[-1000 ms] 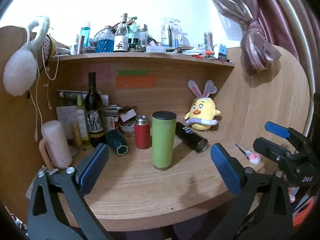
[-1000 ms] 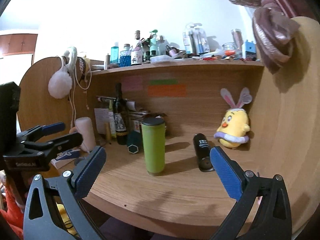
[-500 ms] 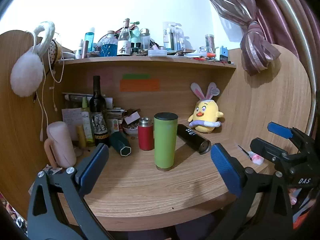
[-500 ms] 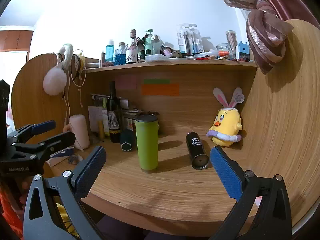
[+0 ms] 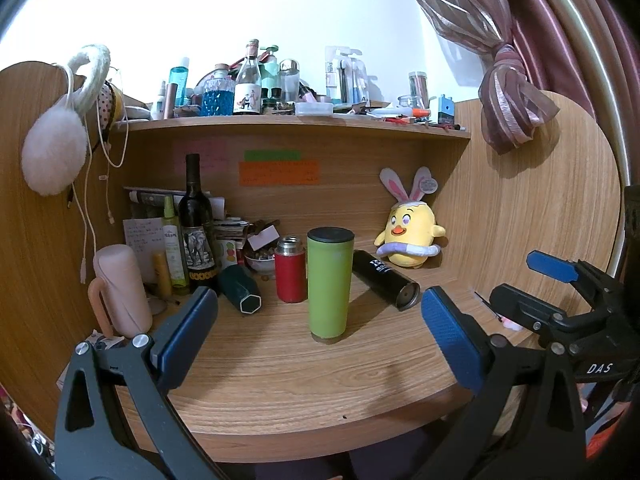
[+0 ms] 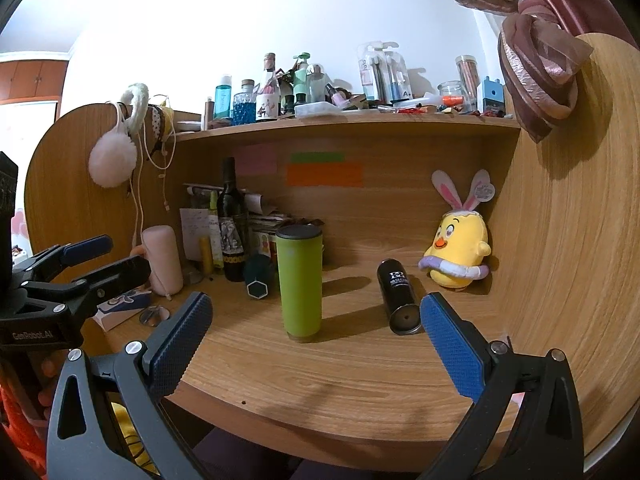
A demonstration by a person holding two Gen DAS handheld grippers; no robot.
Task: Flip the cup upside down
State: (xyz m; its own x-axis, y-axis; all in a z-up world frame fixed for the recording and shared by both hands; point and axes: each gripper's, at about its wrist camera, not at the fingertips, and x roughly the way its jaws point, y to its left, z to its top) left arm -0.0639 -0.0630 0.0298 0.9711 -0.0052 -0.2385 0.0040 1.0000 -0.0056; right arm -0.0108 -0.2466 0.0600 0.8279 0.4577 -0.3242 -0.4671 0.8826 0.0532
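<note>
A tall green cup (image 5: 329,284) with a black lid stands upright in the middle of the wooden desk (image 5: 280,380); it also shows in the right wrist view (image 6: 300,285). My left gripper (image 5: 318,336) is open and empty, short of the cup near the desk's front edge. My right gripper (image 6: 316,340) is open and empty, also in front of the cup. Each gripper shows in the other's view: the right one (image 5: 560,292) at the right, the left one (image 6: 80,268) at the left.
A black flask (image 5: 386,280) lies on its side right of the cup. A red flask (image 5: 290,270), a dark teal cup (image 5: 240,294) on its side, a wine bottle (image 5: 196,228) and a pink mug (image 5: 120,292) stand behind and left. A yellow plush chick (image 5: 410,238) sits back right.
Both grippers have drifted slightly relative to the desk; the cup sits a little nearer the centre of each view. Nothing on the desk has moved.
</note>
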